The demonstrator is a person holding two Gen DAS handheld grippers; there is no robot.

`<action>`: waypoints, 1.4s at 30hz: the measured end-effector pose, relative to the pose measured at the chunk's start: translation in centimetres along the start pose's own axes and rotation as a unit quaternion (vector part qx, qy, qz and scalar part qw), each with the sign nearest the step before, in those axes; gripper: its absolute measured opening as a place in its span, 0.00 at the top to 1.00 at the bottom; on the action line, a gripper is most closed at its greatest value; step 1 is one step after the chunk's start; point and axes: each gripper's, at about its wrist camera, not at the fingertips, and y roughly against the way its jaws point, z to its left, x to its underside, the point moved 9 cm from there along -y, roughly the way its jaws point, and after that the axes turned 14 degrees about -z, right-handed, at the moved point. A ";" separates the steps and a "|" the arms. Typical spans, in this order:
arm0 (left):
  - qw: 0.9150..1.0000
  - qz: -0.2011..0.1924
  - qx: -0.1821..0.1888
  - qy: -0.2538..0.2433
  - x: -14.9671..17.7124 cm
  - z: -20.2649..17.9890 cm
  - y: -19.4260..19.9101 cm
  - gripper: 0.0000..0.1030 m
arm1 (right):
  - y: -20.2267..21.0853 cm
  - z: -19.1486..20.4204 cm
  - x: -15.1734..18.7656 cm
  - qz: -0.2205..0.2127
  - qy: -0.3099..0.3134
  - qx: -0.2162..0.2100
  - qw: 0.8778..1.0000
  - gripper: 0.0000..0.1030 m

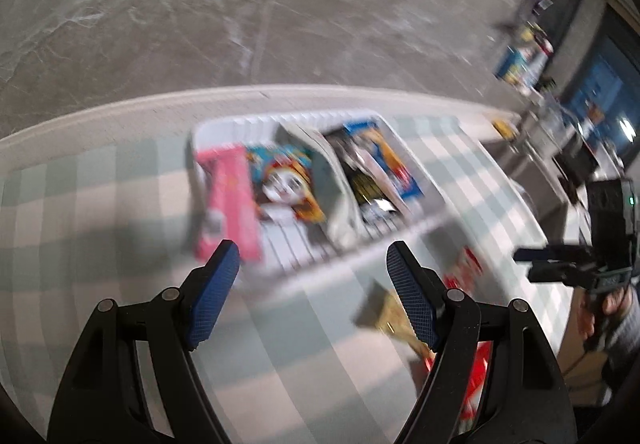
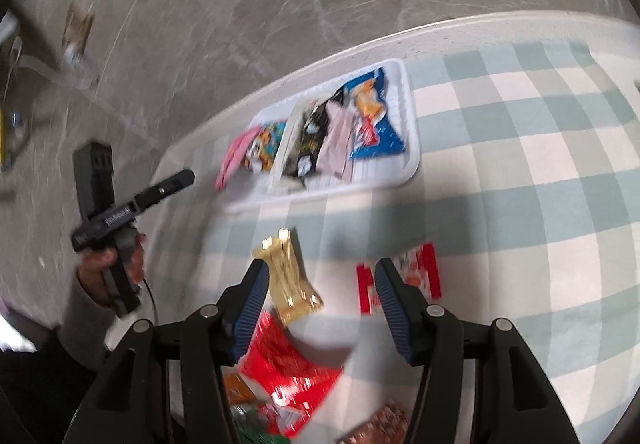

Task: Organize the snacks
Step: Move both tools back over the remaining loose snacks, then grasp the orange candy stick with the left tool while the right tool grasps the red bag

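Loose packets, a gold packet (image 2: 289, 280) and a red bag (image 2: 288, 376) among them, lie on the checked cloth (image 2: 520, 164) beneath the right gripper (image 2: 320, 308), jaws parted and empty. Nearby, the left gripper (image 1: 314, 292) hangs released short of the tray (image 1: 400, 240), already part filled. Risk: a pink pack (image 1: 228, 204) overhanging the rim could tip out if nudged.

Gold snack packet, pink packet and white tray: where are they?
gold snack packet (image 2: 290, 276), right wrist view, middle of the wrapper.
pink packet (image 1: 230, 200), left wrist view, middle of its face.
white tray (image 2: 412, 116), right wrist view, right rim.
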 end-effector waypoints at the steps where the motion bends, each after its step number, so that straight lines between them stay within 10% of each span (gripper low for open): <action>1: 1.000 0.008 0.005 -0.005 0.9 -0.9 0.2 0.27 | 0.1 0.7 0.8 0.008 0.030 0.001 1.000 0.43; 8: 0.996 0.070 0.039 -0.032 8.5 -6.1 2.8 0.27 | -0.5 4.6 5.2 0.056 0.181 -0.010 0.982 0.43; 21: 0.989 0.135 0.044 -0.051 18.2 -12.1 8.3 0.27 | -3.8 6.7 11.3 0.152 0.387 -0.029 0.909 0.43; 30: 0.981 0.175 0.000 -0.083 22.8 -13.2 9.3 0.27 | -4.0 5.8 13.0 0.171 0.396 -0.039 0.901 0.46; 42: 0.969 0.194 -0.056 -0.142 25.2 -13.4 8.2 0.26 | -4.3 5.2 12.5 0.167 0.333 -0.050 0.927 0.44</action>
